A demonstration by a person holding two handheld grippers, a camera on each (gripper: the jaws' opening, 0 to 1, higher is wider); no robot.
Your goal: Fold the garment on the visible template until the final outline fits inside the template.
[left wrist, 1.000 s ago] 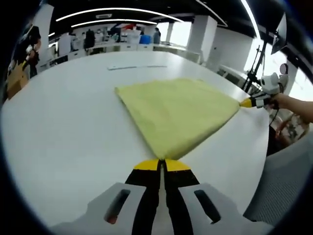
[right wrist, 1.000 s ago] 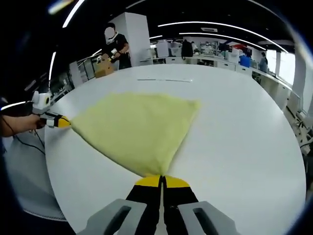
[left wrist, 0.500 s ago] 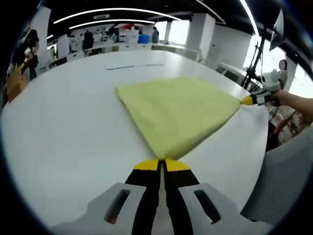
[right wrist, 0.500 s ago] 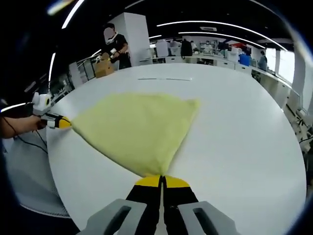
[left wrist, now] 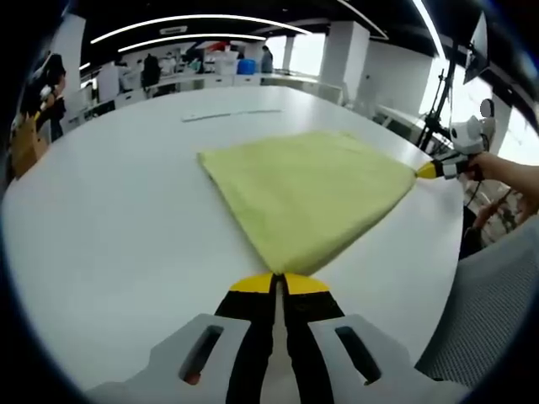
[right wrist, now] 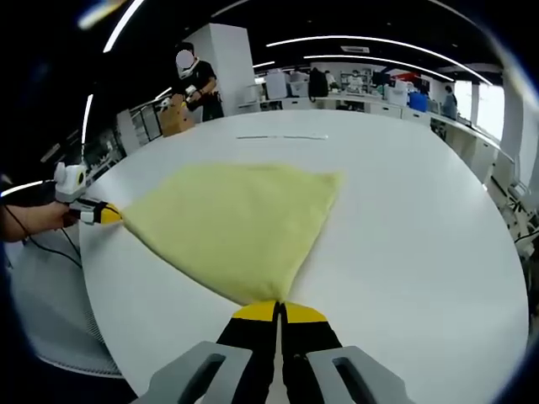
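Observation:
A pale yellow garment (left wrist: pixel 307 189) lies spread flat on a white table (left wrist: pixel 109 219), stretched between two corners. In the left gripper view my left gripper (left wrist: pixel 279 284) is shut on the near corner of the cloth. The right gripper (left wrist: pixel 427 171) pinches the far right corner, a hand behind it. In the right gripper view the same garment (right wrist: pixel 236 219) fans out from my right gripper (right wrist: pixel 279 310), which is shut on its near corner. The left gripper (right wrist: pixel 108 214) holds the cloth's left corner there. No template outline is visible around the cloth.
A thin dark strip (left wrist: pixel 232 114) lies on the table beyond the garment. A person (right wrist: pixel 195 80) stands past the table's far edge by a cardboard box (right wrist: pixel 175 116). A tripod (left wrist: pixel 434 126) stands at the right. The table edge (left wrist: pixel 438 286) drops off close to both grippers.
Almost nothing has shifted; both grippers keep the cloth stretched, with only a slight drift of the views.

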